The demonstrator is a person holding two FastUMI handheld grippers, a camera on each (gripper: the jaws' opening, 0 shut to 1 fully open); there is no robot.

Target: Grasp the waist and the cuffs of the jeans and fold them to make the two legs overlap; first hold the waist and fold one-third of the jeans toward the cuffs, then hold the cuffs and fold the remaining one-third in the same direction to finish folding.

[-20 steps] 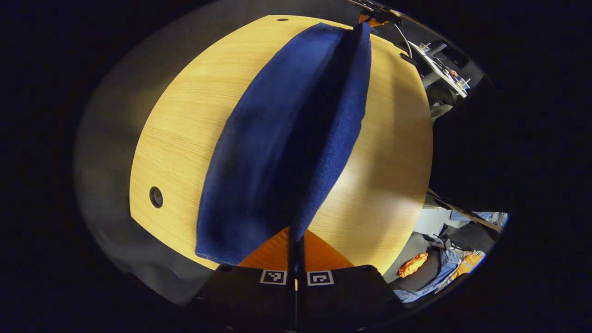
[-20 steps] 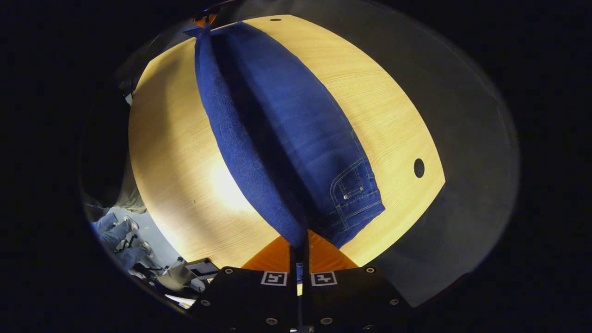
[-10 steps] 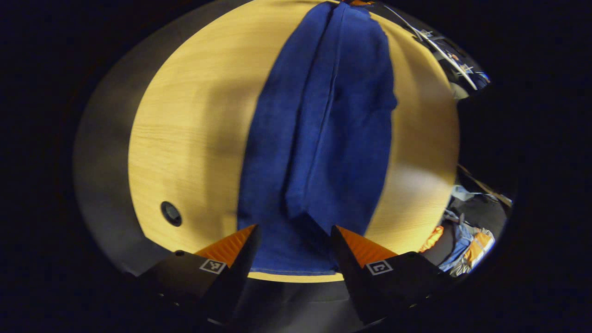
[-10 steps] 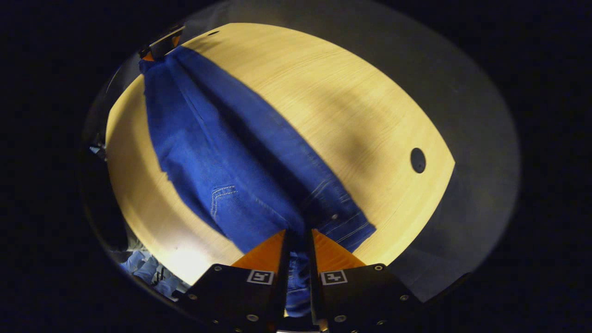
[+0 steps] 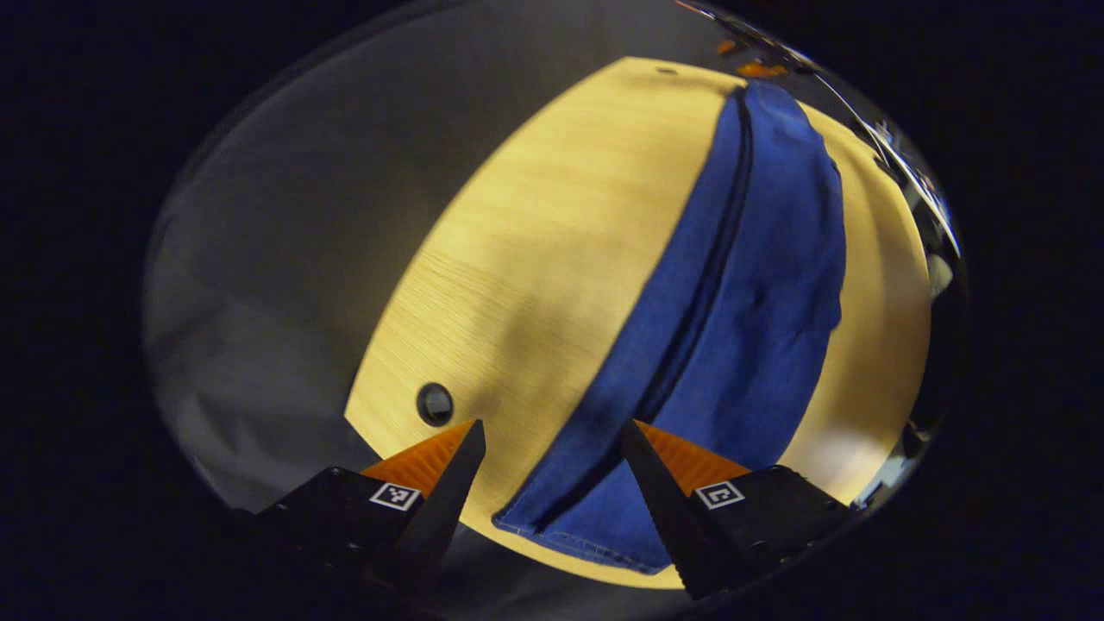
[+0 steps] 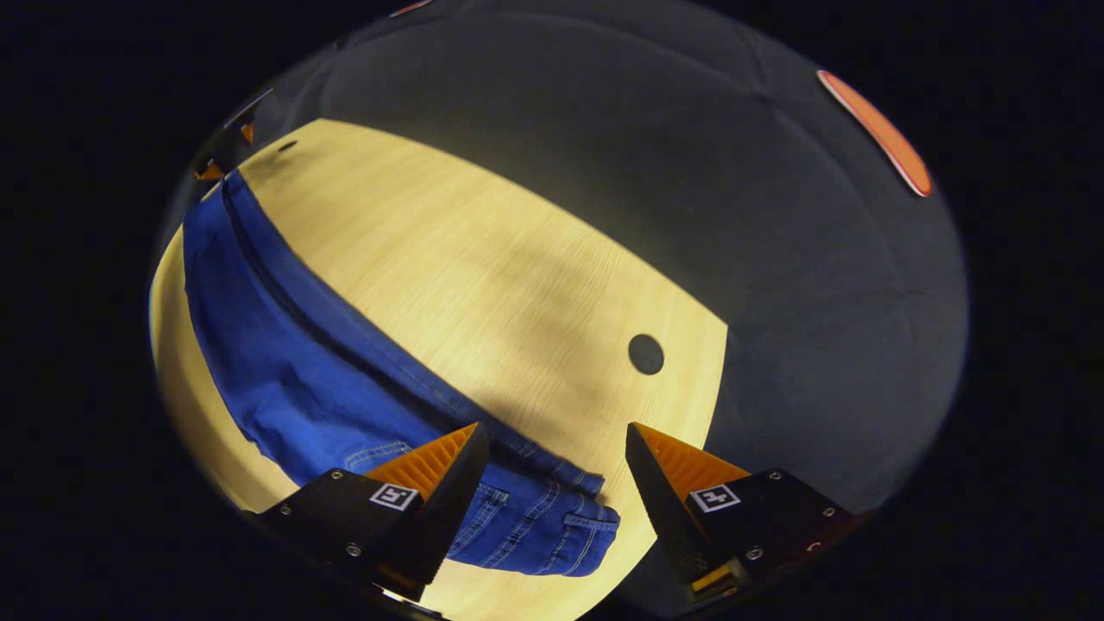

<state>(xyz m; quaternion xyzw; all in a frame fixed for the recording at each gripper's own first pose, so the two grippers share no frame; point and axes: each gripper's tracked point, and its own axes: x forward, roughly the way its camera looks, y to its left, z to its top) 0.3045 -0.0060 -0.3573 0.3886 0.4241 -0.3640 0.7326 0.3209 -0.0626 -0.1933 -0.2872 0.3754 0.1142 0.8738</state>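
Observation:
The blue jeans (image 5: 750, 285) lie flat on the wooden table (image 5: 552, 233), folded lengthwise with one leg on top of the other. In the left gripper view the cuffs (image 5: 586, 530) sit just below my left gripper (image 5: 550, 431), which stands open and empty above the table's near edge. In the right gripper view the jeans (image 6: 285, 379) run away to the upper left. Their waist (image 6: 552, 526), with its pocket stitching, lies under my open right gripper (image 6: 556, 431), which holds nothing. The left gripper (image 6: 226, 147) shows small at the far end of the jeans.
A round cable hole (image 5: 434, 403) sits in the table left of the cuffs. Another hole (image 6: 645, 354) is near the waist end. Dark grey floor (image 6: 690, 172) surrounds the table (image 6: 483, 285). A broad bare strip of wood lies beside the jeans.
Both grippers have opened and let go of the jeans, the left one first. The lifted leg has dropped onto the other leg. Both views have swung sideways off the jeans.

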